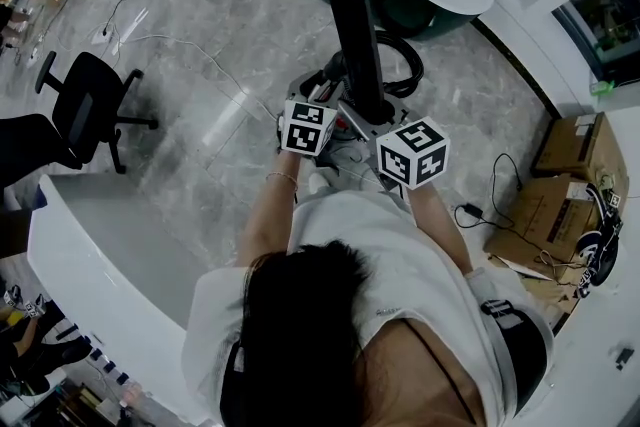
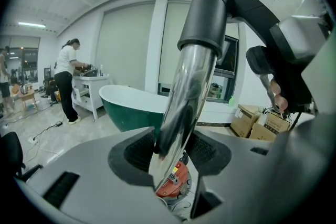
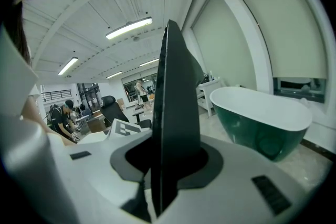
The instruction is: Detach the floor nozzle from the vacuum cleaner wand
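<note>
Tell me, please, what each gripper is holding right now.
Left gripper: closed on the chrome wand.
Right gripper: closed on the black floor nozzle.

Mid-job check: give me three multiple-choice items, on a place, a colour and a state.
1. In the head view the cardboard boxes lie: A right B left C top.
2. The bathtub outside is: A red B green C black.
3. The right claw is: A open, empty B shut on a cloth C shut on the floor nozzle.
1 A, beside the right edge. 2 B, green under a white rim. 3 C, pads press the black slab.
</note>
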